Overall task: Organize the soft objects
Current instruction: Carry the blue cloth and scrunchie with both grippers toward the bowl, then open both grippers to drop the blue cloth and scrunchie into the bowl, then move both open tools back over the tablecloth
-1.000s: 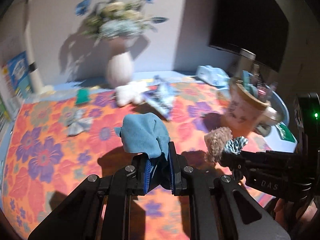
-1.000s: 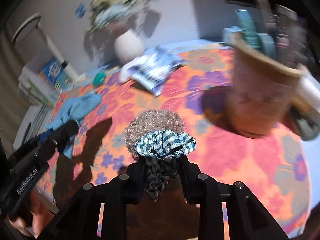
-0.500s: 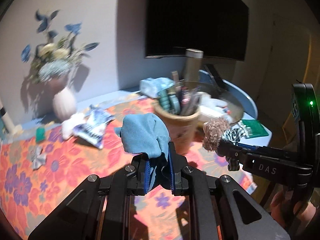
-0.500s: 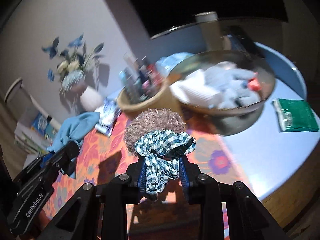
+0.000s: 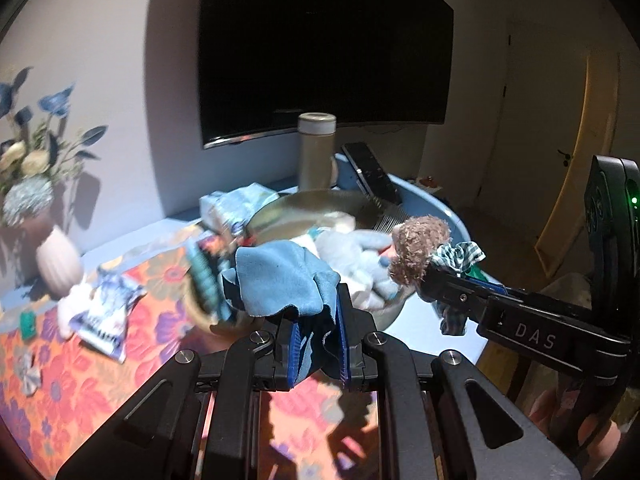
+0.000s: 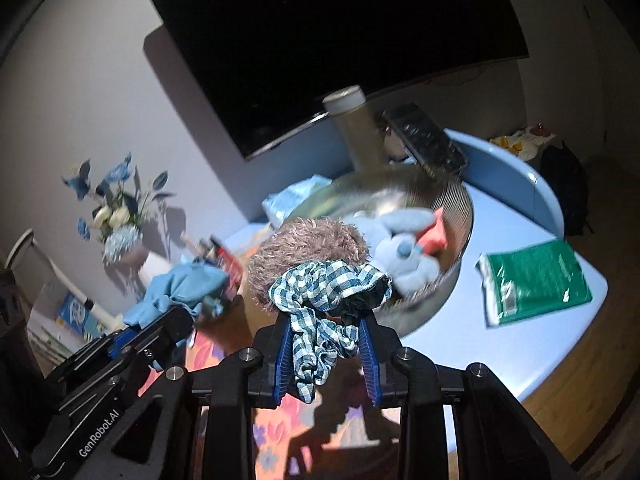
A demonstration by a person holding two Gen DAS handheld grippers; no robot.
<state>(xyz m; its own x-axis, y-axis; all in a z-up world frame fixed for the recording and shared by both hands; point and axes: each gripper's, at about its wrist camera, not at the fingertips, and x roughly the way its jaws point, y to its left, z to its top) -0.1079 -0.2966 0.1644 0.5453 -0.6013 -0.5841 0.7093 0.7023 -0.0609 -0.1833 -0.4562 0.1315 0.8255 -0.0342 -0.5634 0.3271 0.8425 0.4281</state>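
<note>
left wrist view: the left gripper [image 5: 318,350] is clamped on a blue cloth [image 5: 280,280], which bunches above the blue pads and droops over them; it looks light, limp and a little slippery, so a pinch on a thick fold should serve better than one on a thin edge; ahead sits a metal bowl [image 5: 304,202] already holding pale soft things; the right gripper [image 5: 424,280] reaches in from the right with a brown fuzzy ball [image 5: 418,256] and a checked scrunchie [image 5: 460,254]; a wicker pot [image 5: 200,300] stands just beside the bowl and partly behind the cloth, a likely snag on the way in; a vase of flowers [image 5: 56,264] and a printed packet [image 5: 106,312] lie well to the left.

right wrist view: the right gripper [image 6: 326,354] is closed on the checked scrunchie [image 6: 324,304], with the fuzzy ball [image 6: 308,256] sitting above the fingers, seemingly attached; both look soft and light, and would squash rather than break; the bowl [image 6: 456,200] lies straight ahead, a pale blue plush toy [image 6: 404,248] inside; a green packet [image 6: 536,280] lies on the table to the right, apart from the bowl; a tall canister [image 6: 356,128] stands behind the rim.
</note>
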